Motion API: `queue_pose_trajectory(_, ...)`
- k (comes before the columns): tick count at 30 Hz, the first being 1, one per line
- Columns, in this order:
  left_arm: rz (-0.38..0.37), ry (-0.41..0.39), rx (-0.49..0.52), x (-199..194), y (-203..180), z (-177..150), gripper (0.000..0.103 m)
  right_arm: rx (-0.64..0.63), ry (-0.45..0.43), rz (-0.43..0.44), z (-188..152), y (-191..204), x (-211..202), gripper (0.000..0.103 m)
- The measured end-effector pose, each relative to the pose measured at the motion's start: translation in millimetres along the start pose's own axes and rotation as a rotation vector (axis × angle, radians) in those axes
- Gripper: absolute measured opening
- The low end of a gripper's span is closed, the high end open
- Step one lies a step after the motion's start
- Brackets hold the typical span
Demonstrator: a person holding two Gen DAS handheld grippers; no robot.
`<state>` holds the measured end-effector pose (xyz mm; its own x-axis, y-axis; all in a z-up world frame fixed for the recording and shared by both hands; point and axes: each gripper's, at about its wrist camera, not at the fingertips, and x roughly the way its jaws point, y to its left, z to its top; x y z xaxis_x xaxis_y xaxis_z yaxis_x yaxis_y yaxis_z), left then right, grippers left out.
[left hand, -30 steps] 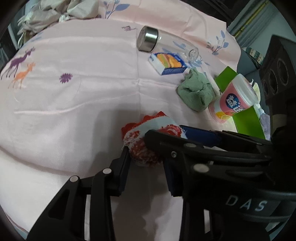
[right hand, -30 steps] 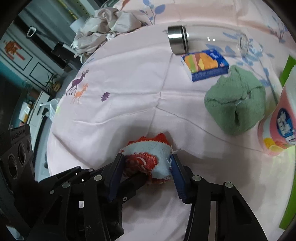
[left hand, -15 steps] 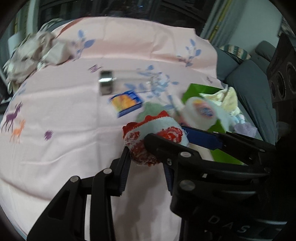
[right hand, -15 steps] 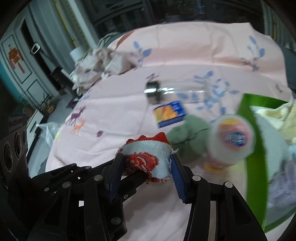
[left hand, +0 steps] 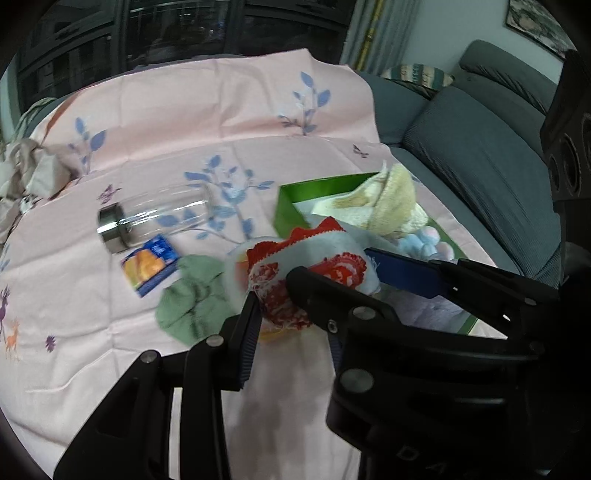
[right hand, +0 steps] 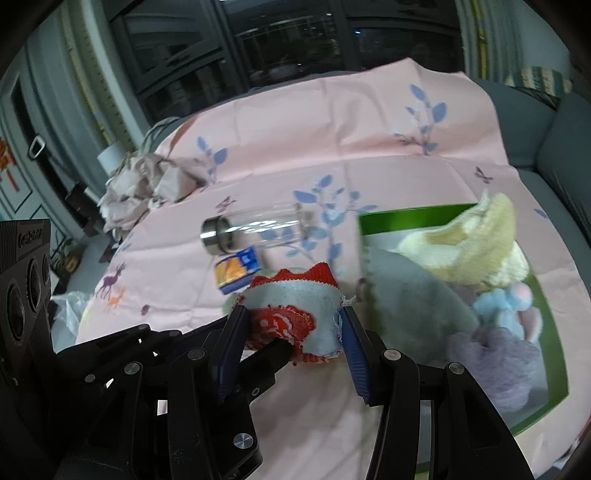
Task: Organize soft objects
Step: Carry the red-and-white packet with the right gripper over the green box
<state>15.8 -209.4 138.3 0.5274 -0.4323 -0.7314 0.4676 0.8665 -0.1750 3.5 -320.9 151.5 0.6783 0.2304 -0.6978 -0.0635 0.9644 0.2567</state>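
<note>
The red-and-pale-blue patterned cloth bundle point(right hand: 295, 314) is carried above the pink table point(right hand: 295, 147), near the green tray point(right hand: 406, 216). Both the right hand-held gripper point(right hand: 293, 332) and left hand-held gripper point(left hand: 291, 317) clamp it. Likely light, soft, compressible; hold mid-bundle.

Room: dark glazed doors point(right hand: 295, 48) behind; grey sofa point(left hand: 480, 155) with striped cushion point(left hand: 417, 74) at right; pale wall, framed picture point(left hand: 535, 22); blue-grey cabinet point(right hand: 14, 177) at left. Dim indoor light.
</note>
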Motion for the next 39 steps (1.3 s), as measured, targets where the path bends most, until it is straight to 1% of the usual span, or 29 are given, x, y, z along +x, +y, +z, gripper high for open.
queue_pose_trajectory(11, -0.026, 0.024, 0.060, 31, -43, 15, 0.032, 0.095, -0.018, -0.044, 0, -53, -3, 0.053)
queue_pose_trajectory(17, -0.044, 0.052, 0.075, 51, -57, 20, 0.032, 0.140, -0.012, -0.057, 0, -78, 2, 0.053)
queue_pose_trajectory(27, -0.079, 0.097, 0.102, 75, -75, 24, 0.032, 0.205, 0.008, -0.086, -3, -108, 8, 0.053)
queue_pose_trajectory(34, -0.103, 0.136, 0.098, 92, -84, 24, 0.032, 0.255, 0.036, -0.111, -7, -126, 13, 0.053)
queue_pose_trajectory(39, -0.102, 0.162, 0.091, 103, -88, 24, 0.032, 0.292, 0.063, -0.109, -11, -138, 19, 0.053)
